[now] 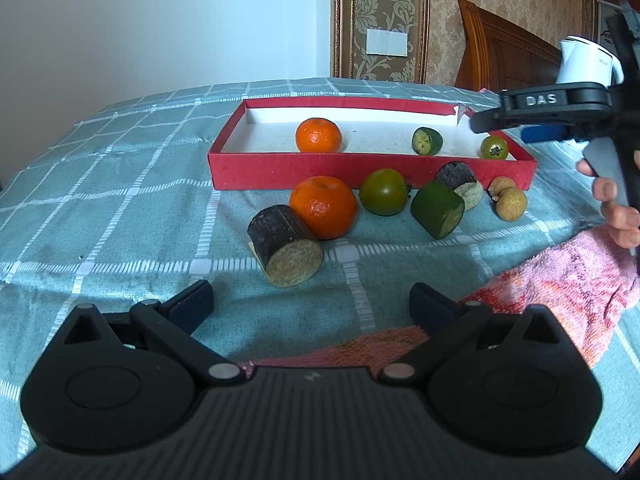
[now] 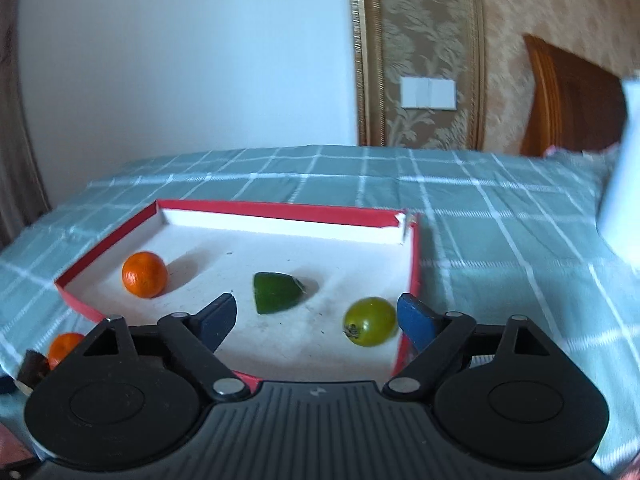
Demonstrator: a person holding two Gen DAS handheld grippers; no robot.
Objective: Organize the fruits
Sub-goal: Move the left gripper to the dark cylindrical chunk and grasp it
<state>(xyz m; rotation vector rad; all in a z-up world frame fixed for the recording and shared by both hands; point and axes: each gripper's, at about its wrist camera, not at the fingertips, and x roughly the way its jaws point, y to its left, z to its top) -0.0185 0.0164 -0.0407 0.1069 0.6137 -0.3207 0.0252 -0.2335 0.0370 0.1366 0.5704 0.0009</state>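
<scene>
A red box (image 1: 360, 170) with a white floor holds an orange (image 1: 319, 135), a green cut piece (image 1: 427, 141) and a small green fruit (image 1: 494, 147). In front of it on the cloth lie an orange (image 1: 323, 207), a dark sugarcane piece (image 1: 285, 246), a green tomato (image 1: 383, 191), a green cut piece (image 1: 438, 208), another dark piece (image 1: 460, 184) and two longans (image 1: 508, 199). My left gripper (image 1: 312, 300) is open and empty, short of the sugarcane. My right gripper (image 2: 316, 320) is open above the box (image 2: 414, 248), with the green fruit (image 2: 370, 321) beside its right finger; it also shows in the left wrist view (image 1: 478, 124).
A teal checked cloth (image 1: 120, 200) covers the table. A pink towel (image 1: 560, 276) lies at the front right. A white kettle (image 1: 586, 62) stands at the far right, behind the box. A wall and a wooden headboard stand behind the table.
</scene>
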